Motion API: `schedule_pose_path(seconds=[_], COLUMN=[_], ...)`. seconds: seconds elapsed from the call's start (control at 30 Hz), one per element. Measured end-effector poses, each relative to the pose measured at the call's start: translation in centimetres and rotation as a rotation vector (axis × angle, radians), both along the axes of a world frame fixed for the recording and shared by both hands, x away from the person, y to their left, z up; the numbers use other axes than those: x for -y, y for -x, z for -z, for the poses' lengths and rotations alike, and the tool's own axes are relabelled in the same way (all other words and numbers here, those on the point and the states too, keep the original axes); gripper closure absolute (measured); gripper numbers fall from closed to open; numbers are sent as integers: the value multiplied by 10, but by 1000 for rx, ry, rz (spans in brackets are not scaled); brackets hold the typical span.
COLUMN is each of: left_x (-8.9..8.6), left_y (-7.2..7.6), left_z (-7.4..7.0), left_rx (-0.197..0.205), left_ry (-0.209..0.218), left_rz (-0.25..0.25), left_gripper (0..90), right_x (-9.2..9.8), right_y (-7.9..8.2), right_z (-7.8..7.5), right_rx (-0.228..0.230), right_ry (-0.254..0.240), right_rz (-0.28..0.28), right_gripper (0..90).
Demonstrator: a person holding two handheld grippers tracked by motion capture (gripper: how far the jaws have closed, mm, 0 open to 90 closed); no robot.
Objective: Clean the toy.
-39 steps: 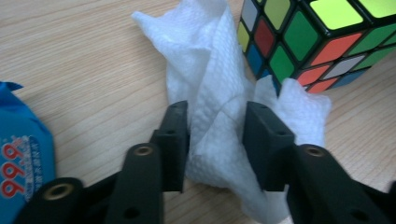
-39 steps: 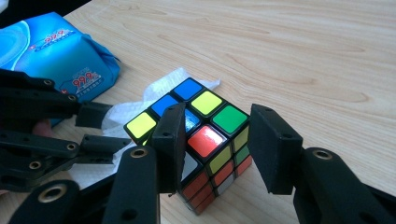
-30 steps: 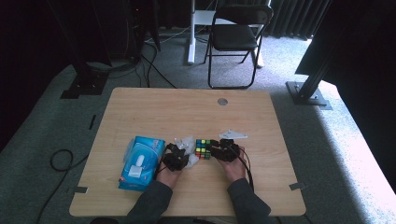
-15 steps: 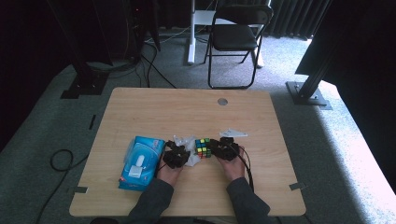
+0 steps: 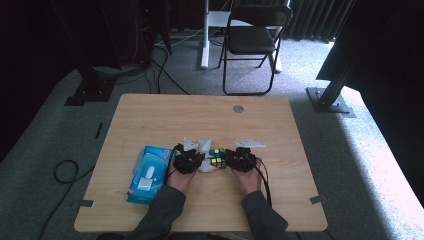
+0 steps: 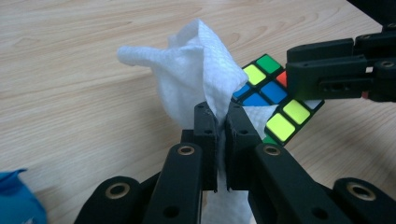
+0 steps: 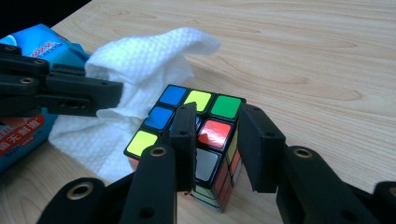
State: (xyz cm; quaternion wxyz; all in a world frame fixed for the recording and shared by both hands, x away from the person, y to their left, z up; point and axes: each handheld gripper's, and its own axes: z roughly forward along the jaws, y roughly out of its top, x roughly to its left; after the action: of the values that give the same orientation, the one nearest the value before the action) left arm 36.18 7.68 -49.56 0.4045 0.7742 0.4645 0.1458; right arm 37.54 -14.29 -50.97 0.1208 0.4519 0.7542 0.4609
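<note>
A scrambled Rubik's cube (image 5: 217,158) (image 7: 215,133) rests on the wooden table (image 5: 200,115) between my two grippers. My left gripper (image 5: 199,161) (image 6: 222,116) is shut on a crumpled white tissue (image 6: 196,60) (image 7: 140,65), which stands up beside the cube's left side. My right gripper (image 5: 231,159) (image 7: 217,116) has just been closing with the cube between its jaws. One jaw lies on the top face and the other against the right side, pinching that edge. In the left gripper view the cube (image 6: 271,93) peeks out under the right gripper's jaw.
A blue pack of tissues (image 5: 147,172) (image 7: 28,130) lies at the left of the left hand. A round grommet (image 5: 238,108) sits in the tabletop at the back. A folding chair (image 5: 252,40) stands beyond the table.
My left gripper has risen a little with the tissue in it. The right gripper and the cube have stayed where they were.
</note>
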Motion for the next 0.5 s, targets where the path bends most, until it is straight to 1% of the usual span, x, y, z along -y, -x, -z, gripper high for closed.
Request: schedule_pose_path(seconds=[0.23, 0.5], left_x=[6, 8], left_y=[-5, -8], left_z=[1, 4], left_rx=[-6, -21], left_ry=[-11, -5], left_rz=[24, 35], left_gripper=[854, 854], right_x=[0, 1], right_y=[0, 0], right_z=[0, 1], right_rx=[-6, -9], right_ry=[-8, -13], right_rz=[1, 1], right_gripper=[688, 688])
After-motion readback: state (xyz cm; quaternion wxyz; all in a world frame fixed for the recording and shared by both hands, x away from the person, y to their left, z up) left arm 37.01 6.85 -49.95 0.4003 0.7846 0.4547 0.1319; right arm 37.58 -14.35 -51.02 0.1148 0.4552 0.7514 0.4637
